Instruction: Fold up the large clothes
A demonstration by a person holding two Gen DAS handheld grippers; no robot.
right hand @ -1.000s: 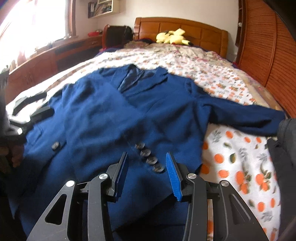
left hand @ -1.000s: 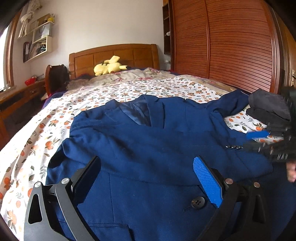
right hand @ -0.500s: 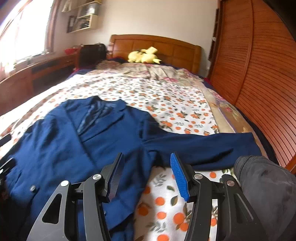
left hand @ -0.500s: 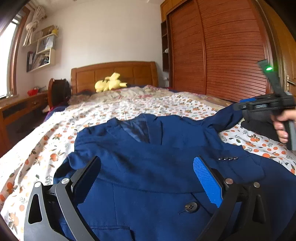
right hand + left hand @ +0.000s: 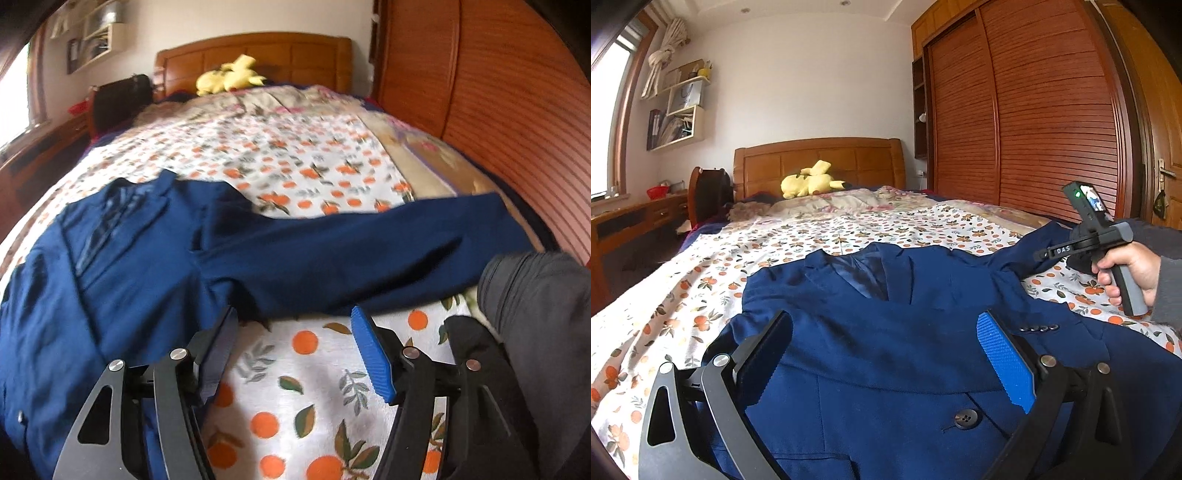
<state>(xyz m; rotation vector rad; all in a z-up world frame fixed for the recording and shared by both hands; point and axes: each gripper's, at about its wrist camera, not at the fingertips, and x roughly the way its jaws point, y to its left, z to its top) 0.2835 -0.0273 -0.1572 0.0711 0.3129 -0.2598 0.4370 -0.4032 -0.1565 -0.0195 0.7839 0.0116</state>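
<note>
Looking along our left gripper, we see its fingers spread wide and holding nothing, poised over the front of the navy blazer, which lies face up on the orange-print bedsheet with its collar toward the wooden headboard. A dark front button sits between the fingers, and a row of cuff buttons shows to the right. Our right gripper is likewise released and empty, hovering above bare sheet just beside the outstretched sleeve, which runs sideways toward the slatted wardrobe. A dark grey garment lies near that sleeve's end. In the left view our right hand grips the gripper's handle. A yellow plush toy rests by the headboard.
</note>
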